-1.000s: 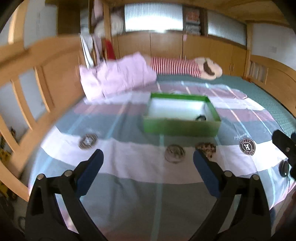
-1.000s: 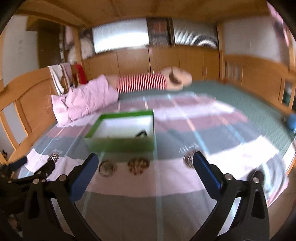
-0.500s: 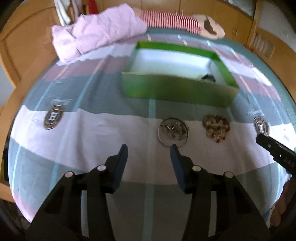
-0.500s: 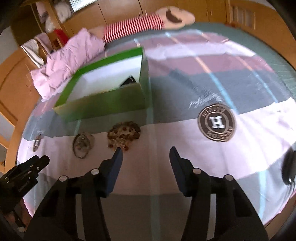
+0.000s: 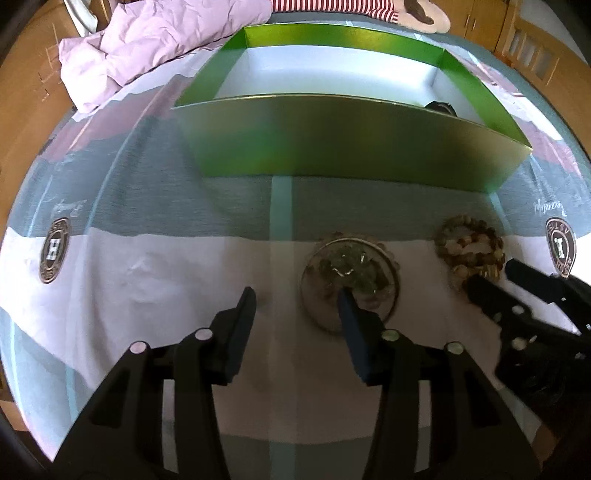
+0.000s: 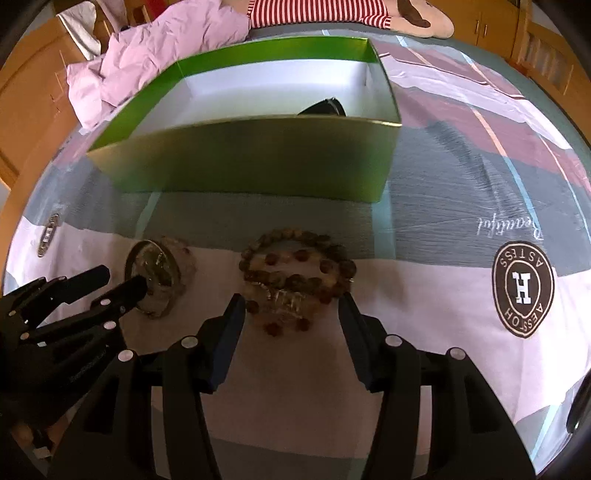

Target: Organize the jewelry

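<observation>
A silver bangle with green beads (image 5: 351, 280) (image 6: 155, 269) lies on the striped bedsheet. My left gripper (image 5: 295, 295) (image 6: 122, 280) points down at it, jaws closing. One fingertip is over the ring and the other rests on the sheet to its left, so the rim lies between them untouched. A heap of brown bead bracelets (image 6: 295, 273) (image 5: 469, 247) lies to its right. My right gripper (image 6: 290, 301) (image 5: 495, 275) straddles the heap's near part, jaws closing, pads not seen pressing. Behind both stands an open green box (image 5: 351, 147) (image 6: 251, 158) with a dark item (image 6: 325, 107) inside.
A crumpled pink quilt (image 5: 155, 40) and a red-striped pillow (image 6: 317, 11) lie beyond the box. Wooden bed rails (image 5: 29, 92) run along the left and far right. Round logo prints (image 6: 522, 290) mark the sheet. A dark object (image 6: 580, 406) shows at the right edge.
Both grippers have dropped and tilted down toward the jewelry, and both pairs of jaws have narrowed from wide open. The box and jewelry now fill the views.
</observation>
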Available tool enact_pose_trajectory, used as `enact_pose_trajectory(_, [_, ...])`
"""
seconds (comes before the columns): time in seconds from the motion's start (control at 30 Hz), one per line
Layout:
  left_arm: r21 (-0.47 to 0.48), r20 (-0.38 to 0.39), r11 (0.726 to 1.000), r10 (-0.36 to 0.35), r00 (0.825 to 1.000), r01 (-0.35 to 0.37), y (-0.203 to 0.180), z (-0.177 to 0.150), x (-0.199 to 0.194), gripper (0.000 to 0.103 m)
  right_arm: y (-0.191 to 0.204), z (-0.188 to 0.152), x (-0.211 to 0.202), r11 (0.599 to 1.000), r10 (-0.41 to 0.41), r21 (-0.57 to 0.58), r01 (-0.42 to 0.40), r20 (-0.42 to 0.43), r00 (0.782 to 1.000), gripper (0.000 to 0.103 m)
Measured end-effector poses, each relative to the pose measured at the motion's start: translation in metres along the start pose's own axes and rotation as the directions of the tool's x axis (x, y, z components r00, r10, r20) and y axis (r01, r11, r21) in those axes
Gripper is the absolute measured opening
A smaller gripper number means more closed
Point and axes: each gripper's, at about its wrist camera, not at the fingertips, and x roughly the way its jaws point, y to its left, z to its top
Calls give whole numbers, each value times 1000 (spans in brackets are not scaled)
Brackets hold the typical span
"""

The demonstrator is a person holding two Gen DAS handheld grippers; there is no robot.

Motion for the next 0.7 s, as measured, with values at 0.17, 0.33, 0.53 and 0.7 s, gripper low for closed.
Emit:
enact_pose_trajectory(0.17, [20, 1, 998, -58, 998, 58, 1, -3, 0, 7, -2, -3, -3, 1000, 27, -4, -27, 2, 1000, 22])
enact_pose_trajectory(0.33, [-11, -18, 995, -104, 994, 104, 14, -14, -4, 6, -11, -16, -15, 999, 40, -7, -40, -8, 999, 22])
enact_pose_trajectory(0.53, [-10, 7, 992, -124, 992, 124, 25, -31, -35, 4, -28, -40, -39, 997, 78, 27, -77, -24, 997, 22])
enact_pose_trajectory(0.7, [4, 8, 991, -131, 991, 131, 28, -51, -56, 5, -34, -62, -55, 994, 109, 28, -107, -48, 993, 22])
